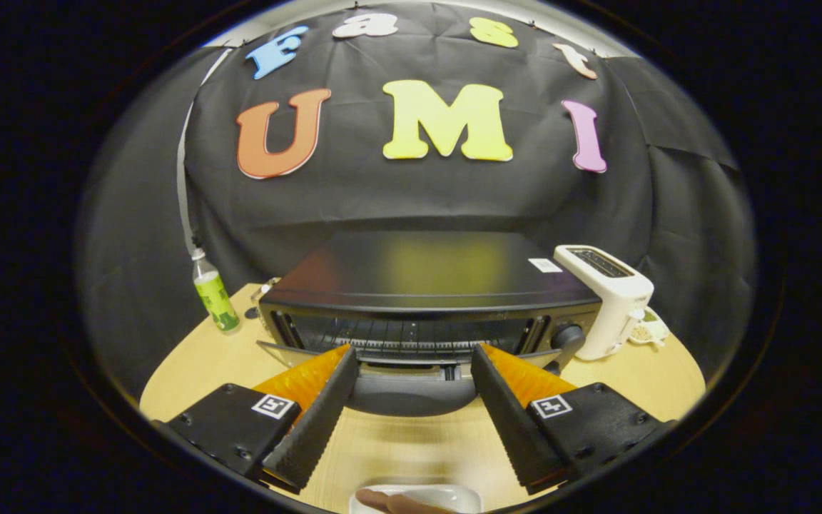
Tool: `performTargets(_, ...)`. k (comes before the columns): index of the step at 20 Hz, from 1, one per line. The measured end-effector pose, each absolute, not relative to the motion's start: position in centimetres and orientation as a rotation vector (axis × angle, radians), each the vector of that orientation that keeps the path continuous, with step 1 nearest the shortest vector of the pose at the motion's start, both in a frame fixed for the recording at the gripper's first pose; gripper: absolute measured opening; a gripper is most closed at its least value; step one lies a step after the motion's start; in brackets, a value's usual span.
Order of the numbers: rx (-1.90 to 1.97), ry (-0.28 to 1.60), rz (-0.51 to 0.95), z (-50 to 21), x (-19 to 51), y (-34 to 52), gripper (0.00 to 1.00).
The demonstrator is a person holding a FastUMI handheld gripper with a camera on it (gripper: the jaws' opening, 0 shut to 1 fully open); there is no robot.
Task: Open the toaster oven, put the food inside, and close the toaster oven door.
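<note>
Around your work area, a clear plastic bottle with a green label (214,294) stands near the left edge of the light wooden tabletop (411,442), well apart from the oven, and a white two-slot pop-up toaster (609,300) stands just beside the oven's right side, near the tabletop's right edge. Nothing stands between your fingers and the oven front. The black boxy toaster oven (429,300) sits at the back middle of the tabletop, its glass door (411,389) dropped open toward you so the wire rack (411,339) inside shows; a black knob (568,335) is on its right front. Your hand-held gripper (414,368) is released, fingers spread wide and empty, their tips reaching the lowered door's front edge with the door's dark handle between them. Closest to you, at the near edge of the tabletop behind the fingers, lies a white dish (418,496) with a brownish piece of food (389,502) on it.
</note>
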State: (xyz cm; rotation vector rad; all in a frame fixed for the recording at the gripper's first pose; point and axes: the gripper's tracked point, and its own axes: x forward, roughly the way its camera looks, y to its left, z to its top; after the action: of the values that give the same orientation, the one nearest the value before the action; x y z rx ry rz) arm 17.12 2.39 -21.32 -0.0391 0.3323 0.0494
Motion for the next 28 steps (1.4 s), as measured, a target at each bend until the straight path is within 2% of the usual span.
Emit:
performTargets(11, -0.11, 0.494, 0.004, -27.2, 11.7, 2.0, 1.0)
performTargets(19, -0.153, 0.528, 0.016, -31.1, 10.7, 1.8, 1.0)
performTargets(23, -0.048, 0.659, 0.021, -35.0, 9.9, 1.3, 1.0)
performTargets(24, -0.04, 0.604, 0.025, -33.7, 10.5, 1.5, 1.0)
performTargets(28, -0.059, 0.615, 0.035, -34.5, 10.0, 1.3, 1.0)
